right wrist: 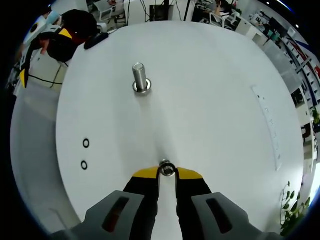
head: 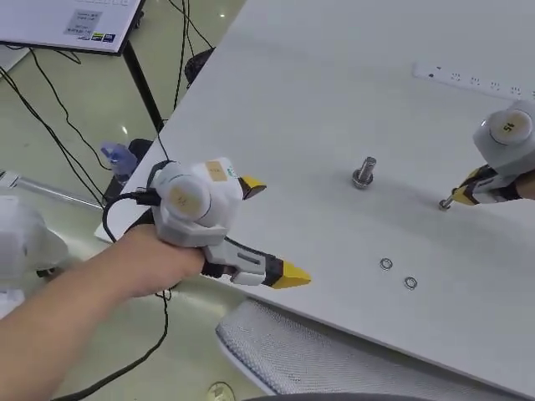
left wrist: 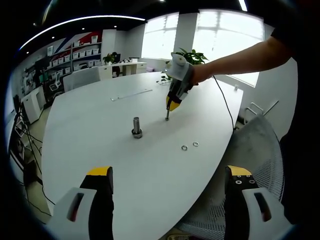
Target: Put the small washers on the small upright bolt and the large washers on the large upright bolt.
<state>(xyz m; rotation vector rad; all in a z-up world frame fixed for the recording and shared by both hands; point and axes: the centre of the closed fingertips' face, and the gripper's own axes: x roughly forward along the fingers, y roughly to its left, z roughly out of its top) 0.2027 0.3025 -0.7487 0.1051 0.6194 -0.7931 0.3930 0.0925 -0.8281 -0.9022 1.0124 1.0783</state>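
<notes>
The small upright bolt [right wrist: 166,168], a slim silver metal stud, stood on the white desk [right wrist: 215,100] directly at the tips of the right tool [right wrist: 167,176]. That tool's yellow-tipped jaws were drawn close with only a narrow gap, one on each side of the bolt's top. A round metal shape lay between them. Whether this was the bolt's own head or a washer pinched over it could not be told, so the grip is recorded as undetermined.

The large upright bolt [right wrist: 140,76], a thicker silver stud, stood further ahead of the right tool and slightly to its left, well apart from the small bolt. It had a wider ring at its foot, which could be a flange or seated washers.

Two loose washers [right wrist: 86,143], small silver rings, lay flat near each other on the desk. They were to the left of the right tool, and ahead and slightly right of the left tool [left wrist: 168,174]. That tool was held off the desk edge with its jaws spread wide and nothing between them.

Assessment: the step in hand appeared to be threading a washer onto the small bolt. If one was held, the next move called for centring it over the bolt and parting the jaws. After that, one of the loose rings would need to be picked up, and the open left tool was well placed for this. A flat ring calls for a low, edge-on pinch.
</notes>
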